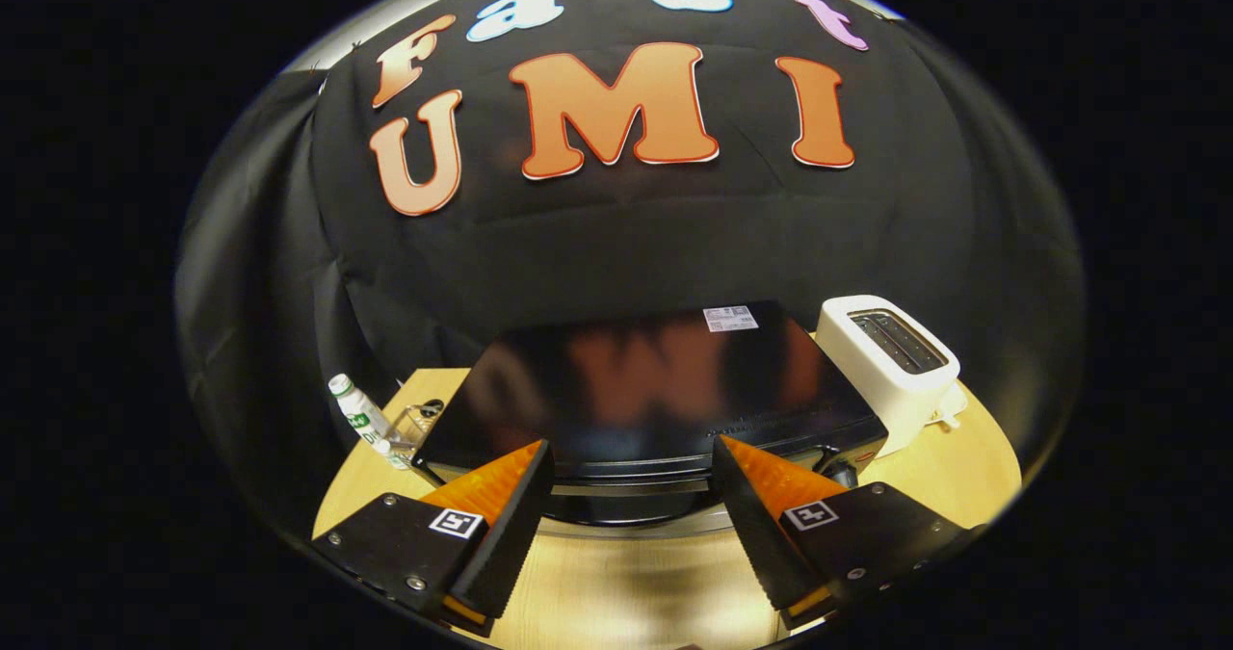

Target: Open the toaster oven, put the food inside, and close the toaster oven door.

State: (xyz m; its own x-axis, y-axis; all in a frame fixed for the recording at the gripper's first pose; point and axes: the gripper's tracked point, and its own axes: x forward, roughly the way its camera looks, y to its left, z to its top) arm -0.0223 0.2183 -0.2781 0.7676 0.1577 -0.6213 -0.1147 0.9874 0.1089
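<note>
Two orange-and-black fingers stand spread wide, the gripper released and grasping nothing. Between their tips and just ahead sits the black toaster oven on the wooden table, seen from above its front edge; its glossy top mirrors the wall, and its door handle runs across the gap between the fingers. Beside the oven on the right finger's side stands a white slot toaster. On the other side, a small white bottle leans by the oven's corner.
</note>
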